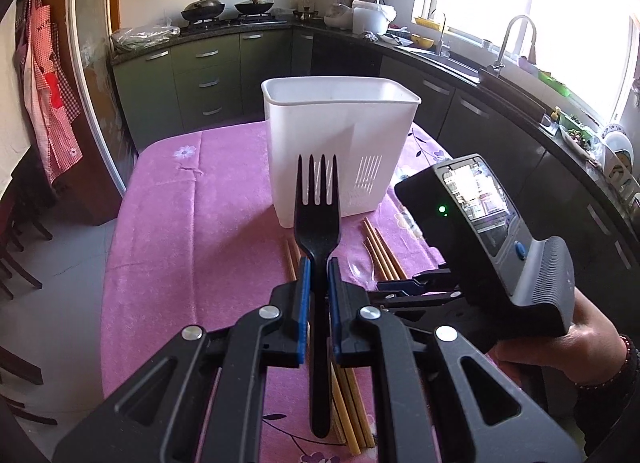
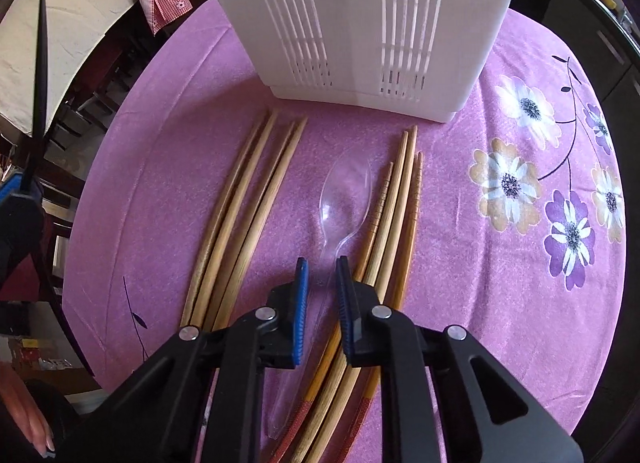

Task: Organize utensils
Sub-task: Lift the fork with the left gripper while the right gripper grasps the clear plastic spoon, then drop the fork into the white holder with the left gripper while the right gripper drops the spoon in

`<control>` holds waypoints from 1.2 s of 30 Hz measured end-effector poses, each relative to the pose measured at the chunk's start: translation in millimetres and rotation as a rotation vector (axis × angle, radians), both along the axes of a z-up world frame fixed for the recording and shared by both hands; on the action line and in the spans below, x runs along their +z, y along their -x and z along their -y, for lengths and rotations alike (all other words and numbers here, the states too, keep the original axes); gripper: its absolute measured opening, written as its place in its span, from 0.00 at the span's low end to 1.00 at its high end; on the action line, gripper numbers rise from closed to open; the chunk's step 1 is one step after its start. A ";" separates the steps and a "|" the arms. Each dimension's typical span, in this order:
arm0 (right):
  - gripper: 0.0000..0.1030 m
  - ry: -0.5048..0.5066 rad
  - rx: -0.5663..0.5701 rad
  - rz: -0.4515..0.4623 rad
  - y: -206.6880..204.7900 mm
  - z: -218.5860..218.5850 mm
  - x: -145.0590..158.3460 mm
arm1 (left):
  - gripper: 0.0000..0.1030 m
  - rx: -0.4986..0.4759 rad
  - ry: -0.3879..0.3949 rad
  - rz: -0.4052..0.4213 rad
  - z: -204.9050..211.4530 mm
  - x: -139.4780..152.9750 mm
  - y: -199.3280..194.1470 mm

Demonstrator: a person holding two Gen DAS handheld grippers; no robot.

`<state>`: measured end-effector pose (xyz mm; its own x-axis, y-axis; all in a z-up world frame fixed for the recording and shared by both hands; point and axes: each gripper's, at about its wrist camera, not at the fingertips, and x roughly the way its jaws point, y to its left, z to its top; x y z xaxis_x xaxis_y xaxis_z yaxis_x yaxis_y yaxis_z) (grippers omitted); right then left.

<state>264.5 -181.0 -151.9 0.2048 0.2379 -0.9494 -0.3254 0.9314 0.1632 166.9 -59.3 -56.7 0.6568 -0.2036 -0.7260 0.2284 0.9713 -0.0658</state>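
Left wrist view: left tongs pinch a black fork; lift tines clear above white holder. Right tongs, spread, straddle clear spoon.

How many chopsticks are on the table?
8, maybe more hidden under the gripper: four left of the spoon, at, and four right of it, at.
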 end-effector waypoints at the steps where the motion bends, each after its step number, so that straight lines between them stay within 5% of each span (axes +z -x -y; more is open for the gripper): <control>1: 0.13 -0.004 -0.004 -0.004 -2.3 -2.2 -0.6 | 0.08 -0.001 -0.002 0.005 -0.8 1.1 -0.2; 8: 0.09 -0.113 -0.038 0.059 10.0 17.1 2.6 | 0.08 -0.017 0.053 0.098 -3.8 46.4 -9.2; 13: 0.09 -0.262 -0.057 0.150 30.1 43.2 29.6 | 0.09 -0.010 0.146 0.261 -3.5 102.5 -43.4; 17: 0.09 -0.339 -0.056 0.209 48.0 61.0 48.4 | 0.09 0.028 0.158 0.388 7.0 119.9 -78.0; 22: 0.09 -0.407 -0.068 0.271 56.9 79.0 73.8 | 0.09 0.057 0.134 0.462 23.6 106.0 -124.6; 32: 0.09 -0.461 -0.083 0.493 58.1 110.4 160.9 | 0.10 0.087 0.085 0.389 31.0 45.3 -158.1; 34: 0.09 -0.454 -0.089 0.547 49.9 108.8 180.2 | 0.17 0.078 0.063 0.380 29.5 38.1 -156.7; 36: 0.09 -0.453 -0.096 0.590 38.0 103.7 195.8 | 0.41 0.075 0.048 0.381 27.3 35.4 -152.0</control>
